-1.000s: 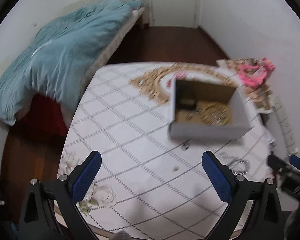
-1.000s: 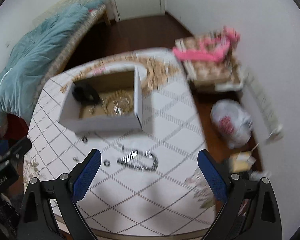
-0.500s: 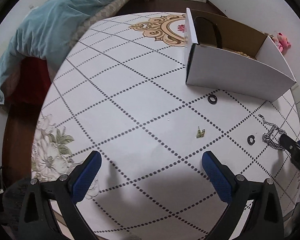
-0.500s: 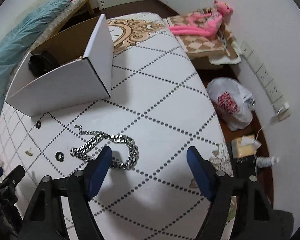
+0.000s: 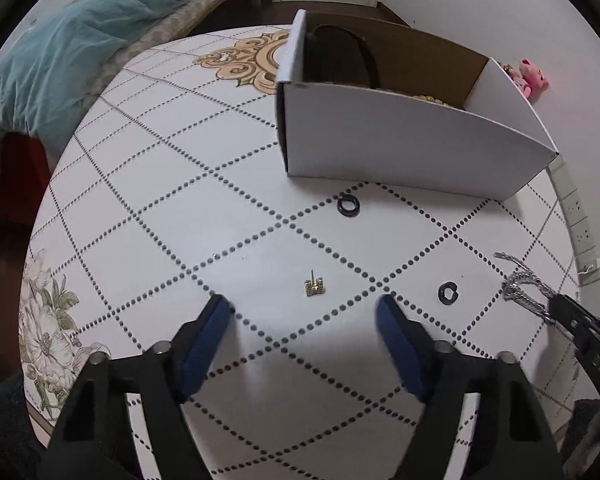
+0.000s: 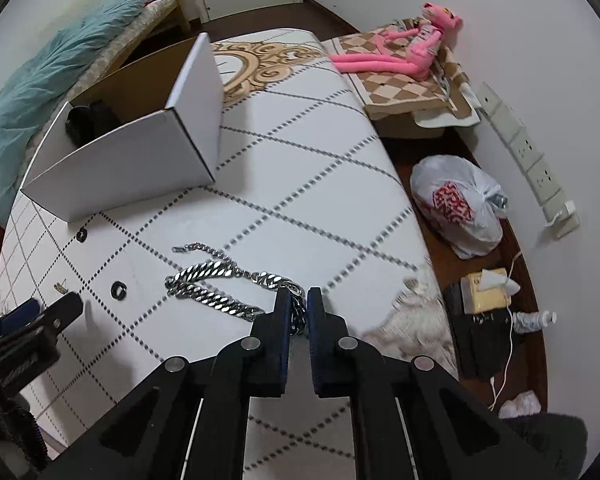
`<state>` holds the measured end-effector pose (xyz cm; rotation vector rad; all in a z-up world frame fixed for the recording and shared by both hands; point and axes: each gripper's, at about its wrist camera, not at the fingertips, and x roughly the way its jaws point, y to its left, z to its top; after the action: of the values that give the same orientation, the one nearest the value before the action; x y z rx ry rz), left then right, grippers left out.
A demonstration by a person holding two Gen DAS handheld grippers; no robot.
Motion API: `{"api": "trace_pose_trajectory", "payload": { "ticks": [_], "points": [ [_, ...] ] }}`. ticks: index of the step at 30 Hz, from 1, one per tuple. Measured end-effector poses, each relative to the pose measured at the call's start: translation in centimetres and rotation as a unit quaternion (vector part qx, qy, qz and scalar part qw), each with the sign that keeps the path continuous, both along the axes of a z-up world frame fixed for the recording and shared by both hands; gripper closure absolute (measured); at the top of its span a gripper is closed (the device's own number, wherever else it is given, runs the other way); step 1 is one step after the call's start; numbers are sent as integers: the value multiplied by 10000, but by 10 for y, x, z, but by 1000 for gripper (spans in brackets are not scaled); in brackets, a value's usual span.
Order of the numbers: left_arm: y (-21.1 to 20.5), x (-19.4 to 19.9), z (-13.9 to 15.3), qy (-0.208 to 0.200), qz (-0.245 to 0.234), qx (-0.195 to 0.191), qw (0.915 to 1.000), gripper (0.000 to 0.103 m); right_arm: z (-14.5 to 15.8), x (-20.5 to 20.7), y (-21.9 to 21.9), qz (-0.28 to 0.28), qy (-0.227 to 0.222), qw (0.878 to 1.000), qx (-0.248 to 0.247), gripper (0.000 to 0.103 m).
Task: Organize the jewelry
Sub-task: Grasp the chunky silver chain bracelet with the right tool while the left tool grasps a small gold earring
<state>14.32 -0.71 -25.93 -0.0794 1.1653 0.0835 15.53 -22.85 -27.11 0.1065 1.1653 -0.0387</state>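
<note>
A white cardboard box [image 5: 400, 140] with jewelry inside stands on the round table [image 5: 160, 200]; it also shows in the right wrist view [image 6: 140, 160]. My left gripper [image 5: 304, 312] is open, low over the table, just short of a small gold earring [image 5: 314, 287]. Two black rings [image 5: 349, 204] [image 5: 448, 293] lie nearby. My right gripper [image 6: 299, 300] is shut on the near end of a silver chain [image 6: 216, 276] that lies on the table. The chain also shows at the right edge of the left wrist view [image 5: 524, 292].
A bed with a teal blanket [image 5: 52, 60] stands beyond the table's left. A pink plush toy [image 6: 404, 48], a white plastic bag [image 6: 460, 204] and wall sockets [image 6: 520, 148] are on the right, past the table edge.
Both grippers dropped lower toward the table. The right gripper closed on the chain's near end. The left gripper narrowed a little and moved closer to the gold earring.
</note>
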Motion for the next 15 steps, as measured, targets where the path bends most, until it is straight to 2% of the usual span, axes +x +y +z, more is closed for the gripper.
{"api": "trace_pose_trajectory", "payload": {
  "ticks": [2,3,4,6,9,11,15],
  "points": [
    [-5,1,1,-42,-62,49,10000,39,0,-3,-3,-47,-7,10000,9,95],
    [-5,2,2,-99,-95,52,9999,47,0,-4,-3,-59,-16,10000,6,95],
    [-7,3,3,-137,-132,59,9998,51,0,-4,-3,-59,-21,10000,-7,95],
    [-9,4,4,-196,-205,73,9996,72,0,-3,-2,-50,-27,10000,-48,95],
    [-9,10,4,-220,-295,66,9993,92,0,-2,-2,-41,-29,10000,-52,94],
    [-8,12,4,-224,-319,44,9992,97,0,-2,-2,-37,-23,10000,-42,95],
    [-7,8,4,-225,-368,-31,9991,97,4,-3,-1,-28,-57,10000,35,95]
  ]
}}
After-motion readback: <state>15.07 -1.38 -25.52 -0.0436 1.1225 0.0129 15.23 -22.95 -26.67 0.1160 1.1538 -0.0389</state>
